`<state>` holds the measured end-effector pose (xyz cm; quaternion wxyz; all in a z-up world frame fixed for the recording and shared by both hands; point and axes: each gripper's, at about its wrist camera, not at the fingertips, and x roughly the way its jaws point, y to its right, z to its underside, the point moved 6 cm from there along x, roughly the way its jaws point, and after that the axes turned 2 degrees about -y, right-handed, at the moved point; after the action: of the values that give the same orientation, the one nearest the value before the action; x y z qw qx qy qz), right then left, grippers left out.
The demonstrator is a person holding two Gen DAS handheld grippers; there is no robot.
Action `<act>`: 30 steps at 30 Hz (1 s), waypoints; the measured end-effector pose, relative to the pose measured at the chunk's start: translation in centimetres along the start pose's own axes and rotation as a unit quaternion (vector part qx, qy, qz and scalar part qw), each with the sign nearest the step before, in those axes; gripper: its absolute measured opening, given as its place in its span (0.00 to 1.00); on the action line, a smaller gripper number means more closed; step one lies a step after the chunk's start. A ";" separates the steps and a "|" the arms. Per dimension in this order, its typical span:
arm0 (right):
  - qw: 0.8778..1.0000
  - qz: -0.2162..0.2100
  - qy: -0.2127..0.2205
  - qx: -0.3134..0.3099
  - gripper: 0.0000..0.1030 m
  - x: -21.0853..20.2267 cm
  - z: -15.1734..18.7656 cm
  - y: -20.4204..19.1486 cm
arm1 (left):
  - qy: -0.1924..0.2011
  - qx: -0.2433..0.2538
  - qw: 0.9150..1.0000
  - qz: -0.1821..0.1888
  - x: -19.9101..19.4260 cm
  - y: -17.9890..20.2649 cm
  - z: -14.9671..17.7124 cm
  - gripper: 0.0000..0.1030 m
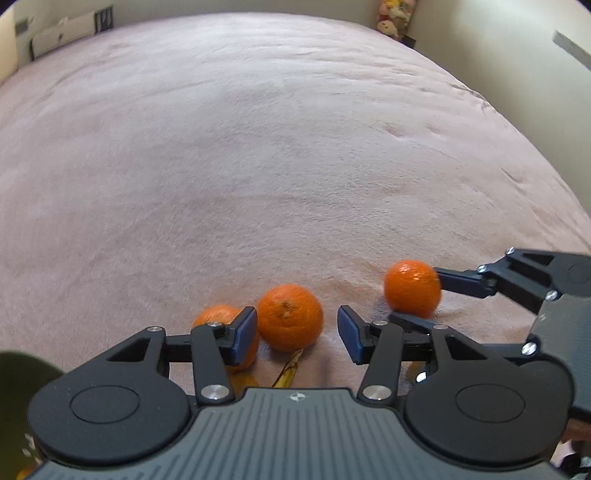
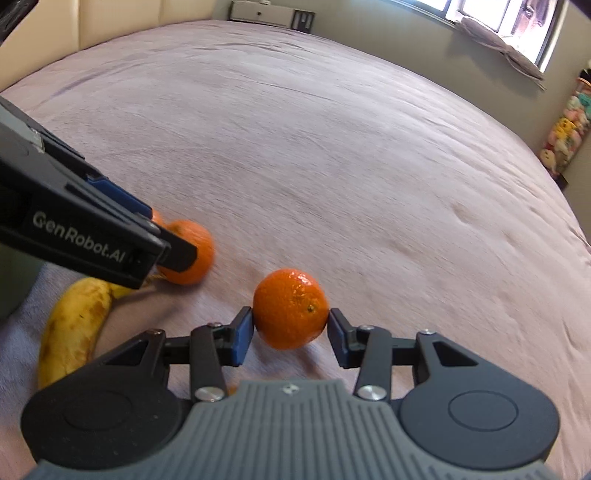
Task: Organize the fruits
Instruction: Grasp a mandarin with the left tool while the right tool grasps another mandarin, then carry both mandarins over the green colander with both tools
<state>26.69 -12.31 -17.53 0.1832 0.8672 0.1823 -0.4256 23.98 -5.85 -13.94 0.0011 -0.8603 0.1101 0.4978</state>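
Note:
My right gripper [image 2: 290, 332] is shut on a tangerine [image 2: 290, 308], held just above the pink bedspread; the same tangerine shows in the left wrist view [image 1: 412, 289] between the right gripper's fingers. My left gripper [image 1: 297, 332] is open and empty, with a second tangerine [image 1: 289, 317] just beyond its fingertips and a third [image 1: 218, 317] partly hidden behind its left finger. The second tangerine also shows in the right wrist view [image 2: 192, 251]. A spotted yellow banana [image 2: 75, 325] lies at lower left; only its stem [image 1: 290, 371] shows under the left gripper.
The pink bedspread [image 1: 258, 147] stretches far ahead. A dark green bowl rim [image 1: 18, 373] sits at the left edge. A low white cabinet [image 2: 266, 11] and a window [image 2: 509, 18] stand beyond the bed. Stuffed toys [image 2: 565, 129] hang at the right.

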 end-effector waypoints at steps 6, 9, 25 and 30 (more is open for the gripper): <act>1.000 -0.006 -0.004 0.016 0.40 0.2 0.3 0.3 | -0.009 0.021 0.999 -0.029 1.2 0.7 0.4 0.55; 1.000 -0.007 -0.007 0.016 0.40 0.4 0.3 0.2 | -0.009 0.030 0.999 -0.036 1.4 0.9 0.3 0.55; 0.999 -0.004 -0.018 0.034 0.40 0.8 0.7 0.6 | -0.001 0.164 0.980 -0.116 2.9 2.8 1.1 0.49; 0.999 -0.002 -0.015 0.041 0.40 0.6 0.7 0.8 | 0.004 0.156 0.981 -0.115 2.6 2.7 1.0 0.47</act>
<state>26.94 -13.25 -18.23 0.1494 0.8674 0.1633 -0.4457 23.87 -8.89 -16.42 0.1924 -0.8586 0.0865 0.4672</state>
